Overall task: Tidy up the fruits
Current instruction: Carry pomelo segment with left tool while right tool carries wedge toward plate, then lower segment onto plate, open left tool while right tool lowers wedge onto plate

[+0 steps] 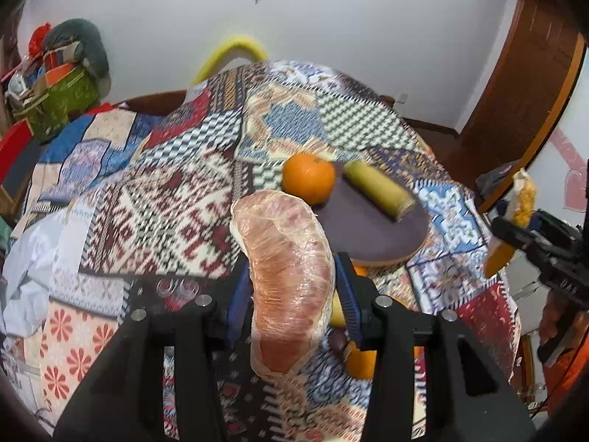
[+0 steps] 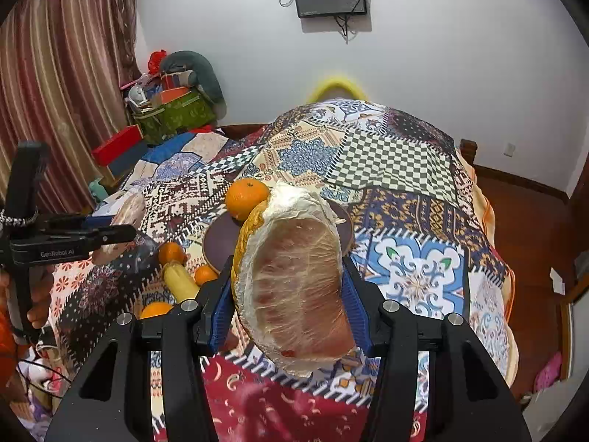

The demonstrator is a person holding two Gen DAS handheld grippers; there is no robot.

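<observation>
Two grippers each hold a plastic-wrapped pomelo wedge above a quilt-covered table (image 1: 165, 199). The left gripper (image 1: 292, 291) clamps its blue pads on a long curved wedge (image 1: 287, 269), pink flesh showing through the film, with most of it sticking out beyond the fingers. The right gripper (image 2: 291, 291) grips a broader wedge (image 2: 294, 287) that has yellow rind along one edge and white pith at the top. Ahead sits a round dark plate (image 1: 371, 224) carrying an orange (image 1: 309, 180) and a short yellow-green piece, possibly banana (image 1: 379, 191). More oranges and another yellow piece lie loose on the quilt beside the plate (image 2: 217, 243). The main risk, as I judge it, is slipping: the film looks slick and both wedges are soft, so a loose grip could drop one, while a hard squeeze could crush it. Little bare plate remains, so a wedge set down carelessly could knock the orange off and send it rolling.
</observation>
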